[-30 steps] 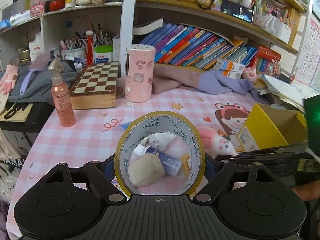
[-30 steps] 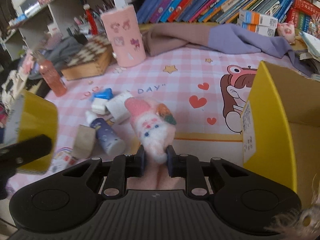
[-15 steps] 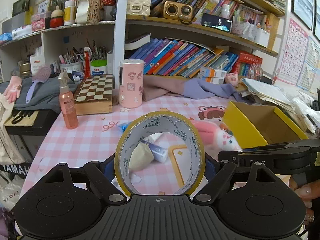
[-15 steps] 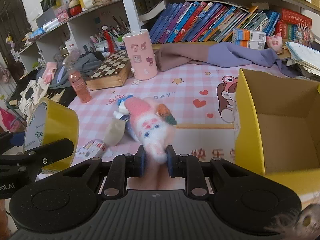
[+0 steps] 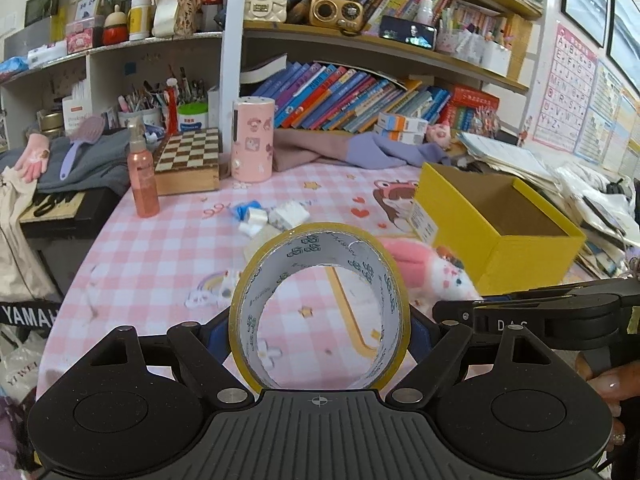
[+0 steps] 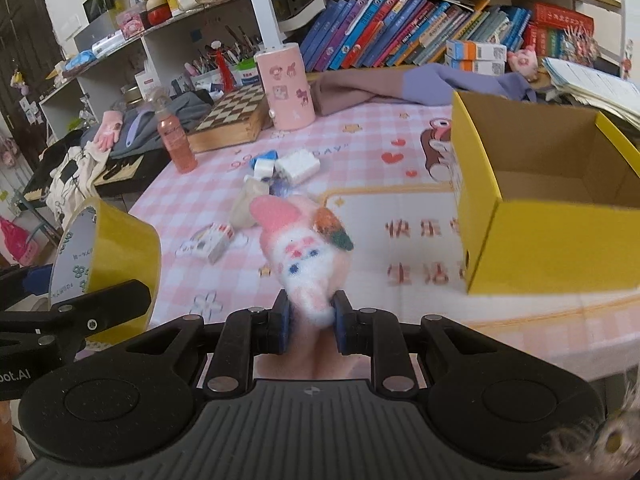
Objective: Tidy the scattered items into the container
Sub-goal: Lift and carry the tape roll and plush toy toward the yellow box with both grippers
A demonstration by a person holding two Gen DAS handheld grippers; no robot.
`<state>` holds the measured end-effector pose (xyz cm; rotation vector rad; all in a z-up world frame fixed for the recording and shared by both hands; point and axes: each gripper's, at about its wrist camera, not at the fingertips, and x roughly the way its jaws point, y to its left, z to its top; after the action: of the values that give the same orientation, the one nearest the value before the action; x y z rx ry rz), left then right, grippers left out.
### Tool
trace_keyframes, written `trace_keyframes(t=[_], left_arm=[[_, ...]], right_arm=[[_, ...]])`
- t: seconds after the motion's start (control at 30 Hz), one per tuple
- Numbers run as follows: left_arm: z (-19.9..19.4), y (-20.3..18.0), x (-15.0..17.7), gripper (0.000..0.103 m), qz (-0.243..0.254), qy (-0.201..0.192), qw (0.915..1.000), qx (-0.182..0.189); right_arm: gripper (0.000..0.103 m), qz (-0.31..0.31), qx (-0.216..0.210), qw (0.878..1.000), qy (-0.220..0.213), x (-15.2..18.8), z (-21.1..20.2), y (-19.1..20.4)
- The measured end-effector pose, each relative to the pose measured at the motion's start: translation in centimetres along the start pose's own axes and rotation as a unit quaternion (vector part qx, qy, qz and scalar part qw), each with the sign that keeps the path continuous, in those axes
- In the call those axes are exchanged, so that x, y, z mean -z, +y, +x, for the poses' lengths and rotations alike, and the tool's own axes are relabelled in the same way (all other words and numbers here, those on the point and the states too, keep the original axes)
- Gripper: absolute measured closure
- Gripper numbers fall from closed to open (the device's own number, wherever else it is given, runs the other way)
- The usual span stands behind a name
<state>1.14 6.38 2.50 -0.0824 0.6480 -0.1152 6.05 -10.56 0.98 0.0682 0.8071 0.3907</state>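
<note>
My left gripper [image 5: 319, 330] is shut on a yellow tape roll [image 5: 320, 240], held upright above the pink checked table; the roll also shows in the right wrist view [image 6: 120, 248]. My right gripper [image 6: 310, 320] is shut on a pink and white plush toy [image 6: 308, 252], also seen in the left wrist view [image 5: 436, 268]. The open yellow cardboard box [image 6: 536, 240] stands to the right, empty; it shows in the left wrist view too [image 5: 452, 216]. Small items lie scattered mid-table: a blue-capped bottle [image 6: 264, 162], a white block [image 6: 298, 165], a beige piece [image 6: 248, 204], a small card pack [image 6: 218, 242].
A pink cylinder [image 6: 286, 86], a chessboard box [image 6: 232, 118] and a pink spray bottle [image 6: 176, 140] stand at the back left. Cloths [image 6: 400, 84] and books [image 6: 400, 36] line the back. Papers [image 5: 520, 160] pile right of the box. The table's left edge drops off.
Both grippers have lifted and pulled back from the table with the tape roll and the plush toy still held. The scattered items now lie farther ahead.
</note>
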Motion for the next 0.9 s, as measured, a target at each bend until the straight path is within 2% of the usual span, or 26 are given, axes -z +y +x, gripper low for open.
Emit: trace_keyframes(t=[0.43,0.9], left_arm=[[-1.5,-2.5,2.0,0.019,0.028,0.011,0.9984,0.048],[-0.6,-6.4,2.5,0.019,0.065,0.026,0.9901,0.122]], right_arm=[[0.083,0.044,0.033,0.999,0.004,4.1,-3.6,-1.5],[0.083,0.092,0.091,0.992,-0.002,6.4,-7.1,-4.7]])
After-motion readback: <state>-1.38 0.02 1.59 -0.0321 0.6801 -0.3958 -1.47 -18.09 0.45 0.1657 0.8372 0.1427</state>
